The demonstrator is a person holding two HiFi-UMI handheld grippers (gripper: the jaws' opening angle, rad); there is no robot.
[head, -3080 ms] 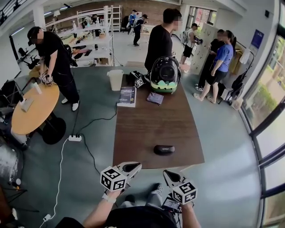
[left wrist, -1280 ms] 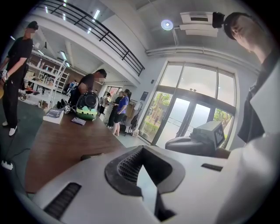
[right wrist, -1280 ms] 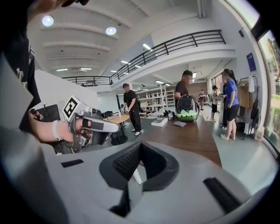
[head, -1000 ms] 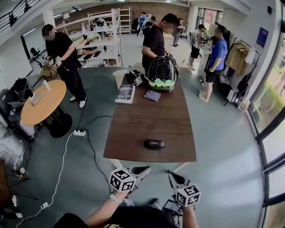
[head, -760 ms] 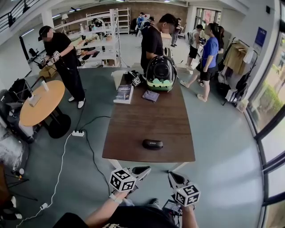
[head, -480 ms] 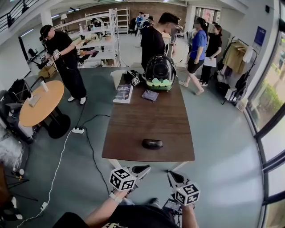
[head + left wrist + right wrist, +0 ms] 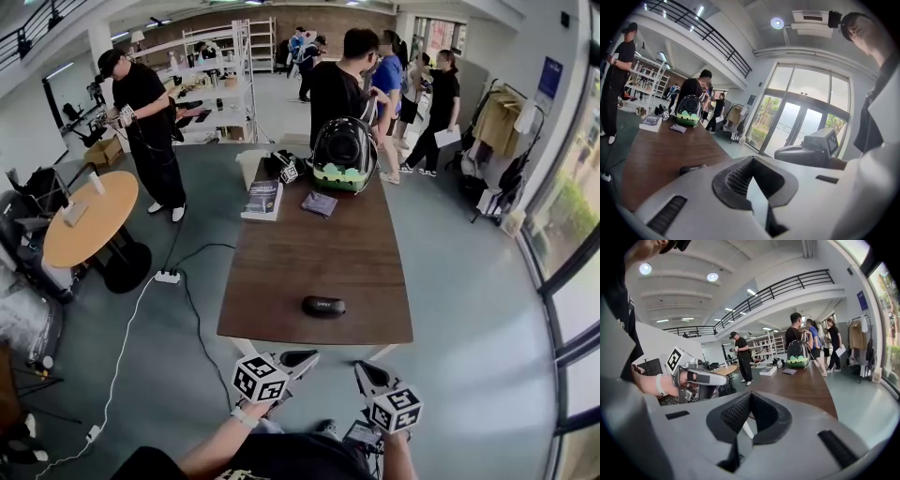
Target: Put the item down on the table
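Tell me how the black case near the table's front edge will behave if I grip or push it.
The black case looks like a rigid, rounded shell, so it is probably stiff. Its smooth, curved top may let pads slip. It lies flat and low on the table, so a push would likely slide it rather than tip it.

The left tongs (image 7: 302, 357) and the right tongs (image 7: 363, 368) are being held side by side, slightly apart, jaws closed, empty, angled downward.
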